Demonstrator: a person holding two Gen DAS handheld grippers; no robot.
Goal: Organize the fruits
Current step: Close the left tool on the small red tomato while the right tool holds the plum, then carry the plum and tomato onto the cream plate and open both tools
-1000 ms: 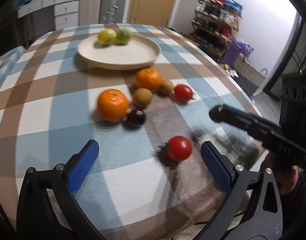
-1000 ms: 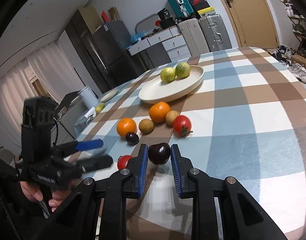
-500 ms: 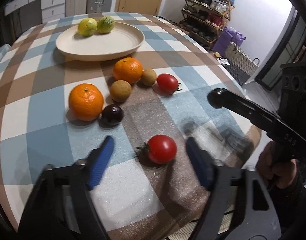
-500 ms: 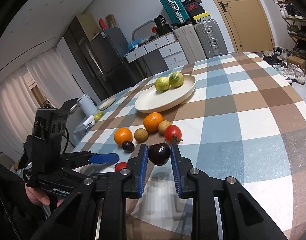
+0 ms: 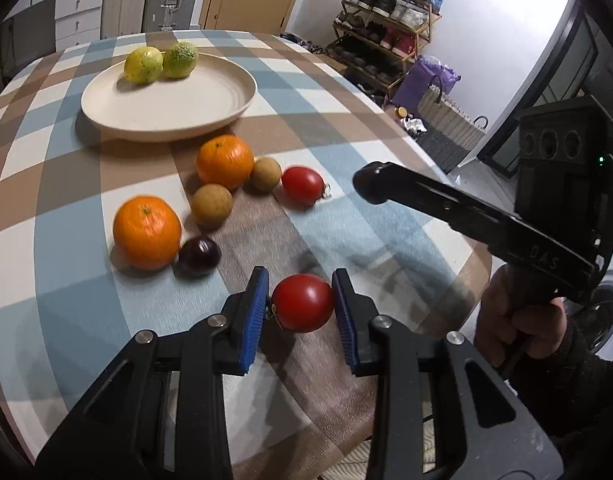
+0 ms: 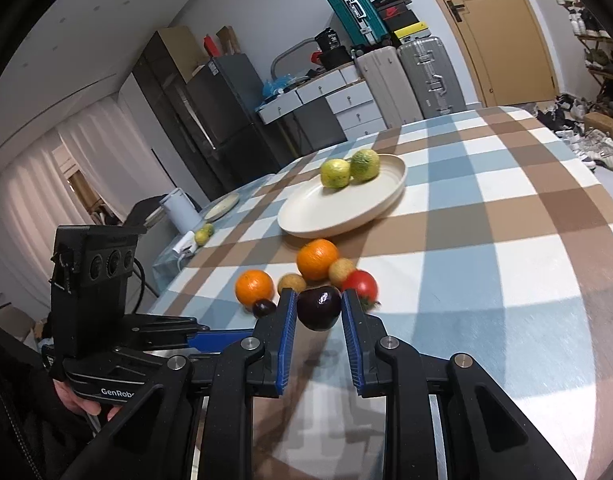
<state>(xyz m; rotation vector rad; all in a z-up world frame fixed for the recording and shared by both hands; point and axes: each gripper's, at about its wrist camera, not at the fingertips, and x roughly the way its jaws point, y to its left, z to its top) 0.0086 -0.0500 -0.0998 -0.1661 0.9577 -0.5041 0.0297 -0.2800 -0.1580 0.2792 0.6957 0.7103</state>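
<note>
A red tomato (image 5: pixel 302 308) lies on the checked tablecloth between the blue pads of my left gripper (image 5: pixel 301 305); its jaws are closing and the pads touch the tomato's sides. My right gripper (image 6: pixel 319 309) is shut on a dark plum (image 6: pixel 319 306), held just above the cloth. Beyond them sit two oranges (image 5: pixel 147 233) (image 5: pixel 225 161), two brown round fruits (image 5: pixel 212 205) (image 5: pixel 266 175), a second tomato (image 5: pixel 303 185) and a second dark plum (image 5: pixel 199 257). The cream plate (image 5: pixel 210 108) holds two yellow-green citrus fruits (image 5: pixel 143 65).
The right gripper's black body (image 5: pixel 506 224) and the hand holding it (image 5: pixel 518 320) reach in from the right, close to the table's near edge. A shoe rack (image 5: pixel 390 12) and a purple bag (image 5: pixel 422 84) stand on the floor past the table. Suitcases (image 6: pixel 426 76) line the back wall.
My left jaws went from wide open to closed around the near tomato, with the gripper tilting down over it. The right gripper stayed shut on the plum and barely moved.
</note>
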